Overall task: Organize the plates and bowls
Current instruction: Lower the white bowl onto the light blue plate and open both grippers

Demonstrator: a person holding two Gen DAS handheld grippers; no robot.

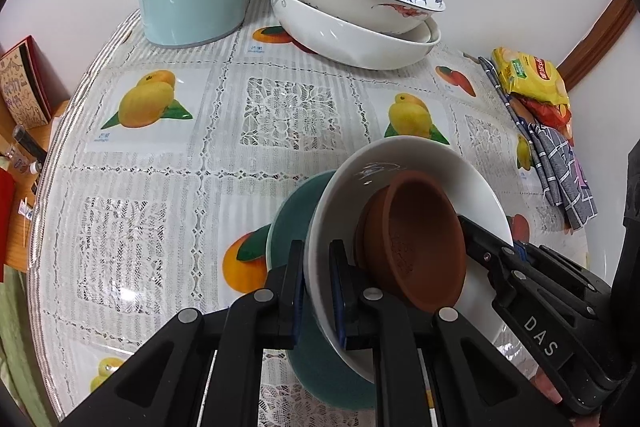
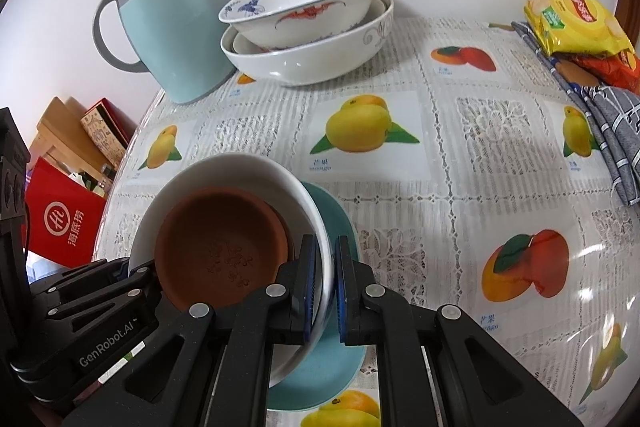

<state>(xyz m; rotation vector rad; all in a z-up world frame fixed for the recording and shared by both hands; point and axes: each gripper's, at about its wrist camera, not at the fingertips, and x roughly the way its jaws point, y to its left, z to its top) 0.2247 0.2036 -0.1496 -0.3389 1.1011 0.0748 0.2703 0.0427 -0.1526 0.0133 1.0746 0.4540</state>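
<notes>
On opposite rims, both grippers' fingers (image 1: 296,267) (image 2: 310,267) pinch the white bowl (image 1: 400,163).

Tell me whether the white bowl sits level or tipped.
Tipped: the white bowl leans over the teal plate, brown dish inside.

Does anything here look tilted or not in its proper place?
Yes. The white bowl, gripped at opposite rims by the left gripper and right gripper, tilts steeply over the teal plate. The brown dish inside leans with it and might slide.
</notes>
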